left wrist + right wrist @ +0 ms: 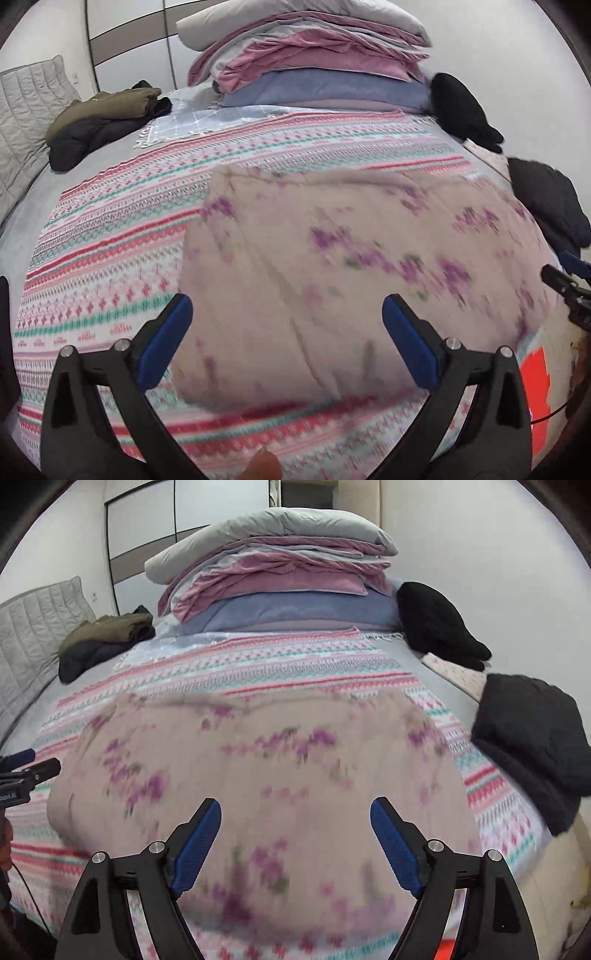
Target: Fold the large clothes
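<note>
Beige floral garment lies folded into a rough rectangle on the striped patterned bedspread, near edge of the bed, blurred in both views. My left gripper is spread wide, nothing between its blue pads, above the garment's near left part. My right gripper is likewise spread, empty, over the garment's middle. Bare bedspread runs left and far. Soft folded bedding stack sits far; dark jackets crowd the right edge.
</note>
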A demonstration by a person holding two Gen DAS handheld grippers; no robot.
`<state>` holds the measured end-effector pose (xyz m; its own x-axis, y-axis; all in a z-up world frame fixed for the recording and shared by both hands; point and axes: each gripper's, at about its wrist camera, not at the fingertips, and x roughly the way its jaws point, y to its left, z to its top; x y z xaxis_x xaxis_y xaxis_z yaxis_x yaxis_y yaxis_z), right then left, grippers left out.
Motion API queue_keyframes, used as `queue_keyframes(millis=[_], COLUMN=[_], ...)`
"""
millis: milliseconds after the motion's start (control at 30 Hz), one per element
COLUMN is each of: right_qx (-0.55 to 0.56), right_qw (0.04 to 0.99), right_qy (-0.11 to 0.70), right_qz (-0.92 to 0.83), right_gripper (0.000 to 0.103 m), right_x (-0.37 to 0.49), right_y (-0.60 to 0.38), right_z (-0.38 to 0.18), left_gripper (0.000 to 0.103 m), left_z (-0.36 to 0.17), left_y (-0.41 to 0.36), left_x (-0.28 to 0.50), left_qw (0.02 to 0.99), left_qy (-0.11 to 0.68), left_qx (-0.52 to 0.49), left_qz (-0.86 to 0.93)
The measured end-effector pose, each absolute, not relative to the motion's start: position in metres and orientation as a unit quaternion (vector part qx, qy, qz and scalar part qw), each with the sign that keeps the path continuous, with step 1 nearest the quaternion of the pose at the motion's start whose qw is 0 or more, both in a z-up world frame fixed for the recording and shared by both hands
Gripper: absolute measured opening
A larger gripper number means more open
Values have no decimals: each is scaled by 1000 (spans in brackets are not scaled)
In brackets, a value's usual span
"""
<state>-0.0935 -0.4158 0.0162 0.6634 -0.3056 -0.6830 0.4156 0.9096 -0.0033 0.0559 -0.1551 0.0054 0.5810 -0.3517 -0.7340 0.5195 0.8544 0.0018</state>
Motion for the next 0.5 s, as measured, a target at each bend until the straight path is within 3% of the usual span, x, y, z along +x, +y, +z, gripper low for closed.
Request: queue_keyframes(millis=[500], right_qx=[100], right_qw=[883], right_qy=[386], right_qz=[-250], right_gripper=[85], right_x=[-167], right_y=[-365], right_z=[-17], left_gripper=[102], left_z=[-19], left_y=[-177], left_x=[-44], left_qw=[867], left_qy=[418], left_qx=[102], left_qz=[-251])
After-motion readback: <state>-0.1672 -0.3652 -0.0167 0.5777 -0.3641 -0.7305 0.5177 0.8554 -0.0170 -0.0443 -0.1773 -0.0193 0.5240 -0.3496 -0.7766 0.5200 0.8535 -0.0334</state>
